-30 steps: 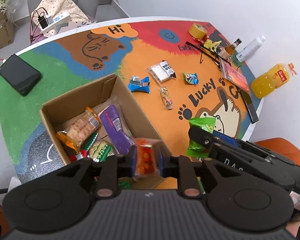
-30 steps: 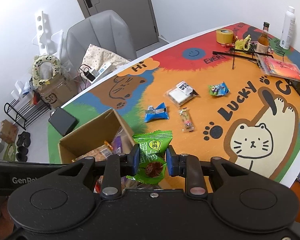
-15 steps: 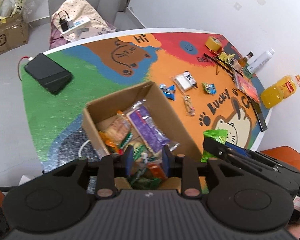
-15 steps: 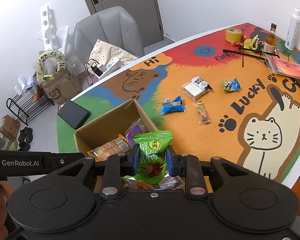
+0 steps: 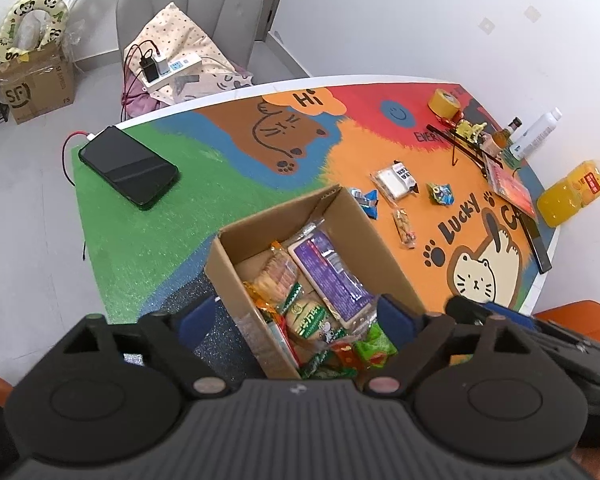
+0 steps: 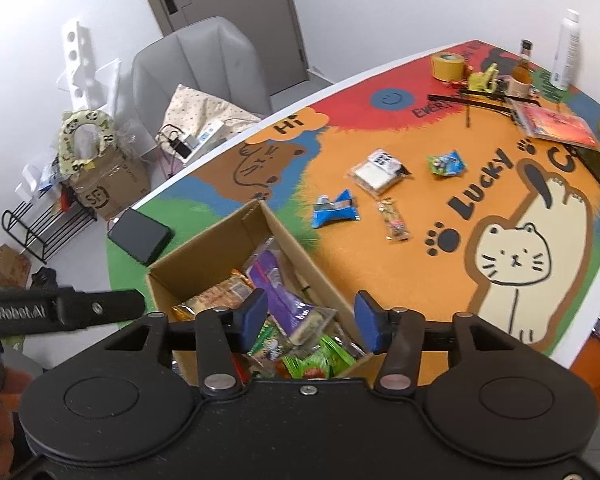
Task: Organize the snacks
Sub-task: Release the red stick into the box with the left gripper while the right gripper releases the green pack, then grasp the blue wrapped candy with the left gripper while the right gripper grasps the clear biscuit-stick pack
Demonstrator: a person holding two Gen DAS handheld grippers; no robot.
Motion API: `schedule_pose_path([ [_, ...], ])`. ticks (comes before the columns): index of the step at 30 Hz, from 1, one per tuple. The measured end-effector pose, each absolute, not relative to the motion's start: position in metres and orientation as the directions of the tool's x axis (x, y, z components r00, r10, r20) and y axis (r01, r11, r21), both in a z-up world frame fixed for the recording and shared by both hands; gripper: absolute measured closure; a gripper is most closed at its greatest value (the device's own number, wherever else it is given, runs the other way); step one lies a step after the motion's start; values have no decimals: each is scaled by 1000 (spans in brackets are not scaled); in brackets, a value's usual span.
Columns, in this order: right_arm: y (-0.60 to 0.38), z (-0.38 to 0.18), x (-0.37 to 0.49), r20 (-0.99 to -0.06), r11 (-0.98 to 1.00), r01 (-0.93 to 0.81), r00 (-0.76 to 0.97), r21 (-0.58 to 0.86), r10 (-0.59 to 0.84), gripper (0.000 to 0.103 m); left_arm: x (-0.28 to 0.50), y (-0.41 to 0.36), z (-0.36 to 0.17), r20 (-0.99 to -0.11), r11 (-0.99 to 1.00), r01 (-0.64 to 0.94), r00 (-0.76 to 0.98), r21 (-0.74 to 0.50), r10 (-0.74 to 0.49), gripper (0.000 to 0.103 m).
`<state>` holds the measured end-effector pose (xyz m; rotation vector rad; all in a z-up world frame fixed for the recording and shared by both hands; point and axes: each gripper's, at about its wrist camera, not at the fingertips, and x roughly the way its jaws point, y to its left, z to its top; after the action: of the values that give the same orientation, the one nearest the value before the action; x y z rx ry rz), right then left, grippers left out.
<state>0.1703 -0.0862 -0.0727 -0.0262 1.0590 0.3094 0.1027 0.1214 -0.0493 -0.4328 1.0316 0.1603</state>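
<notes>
Both grippers, left [image 5: 296,320] & right [image 6: 312,322], jaws spread & empty over cardboard box [image 6: 220,236]; blue packet [image 6: 335,211] lies just past box's far corner, long axis crosswise, right nearer.

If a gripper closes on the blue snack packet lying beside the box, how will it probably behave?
The blue snack packet looks pinched in the middle, so it is probably soft and crushable. It seems light and may slide on the table mat when pushed. It lies flat; rolling seems unlikely.
</notes>
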Motion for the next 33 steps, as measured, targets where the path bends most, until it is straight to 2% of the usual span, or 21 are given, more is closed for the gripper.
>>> schedule_pose_path([
  [8,-115,-73,171,-866,969,-208,452,131,214,34,109,114,-49,-861,917,-305,503,-256,-73,7],
  [14,-129,-71,174,-859,967,-218,461,132,221,15,113,101,-51,-867,925,-284,491,-251,-84,5],
  [33,-170,-79,229,-870,952,-271,426,140,249,13,172,62,-48,-861,925,-285,503,-250,-78,5],
])
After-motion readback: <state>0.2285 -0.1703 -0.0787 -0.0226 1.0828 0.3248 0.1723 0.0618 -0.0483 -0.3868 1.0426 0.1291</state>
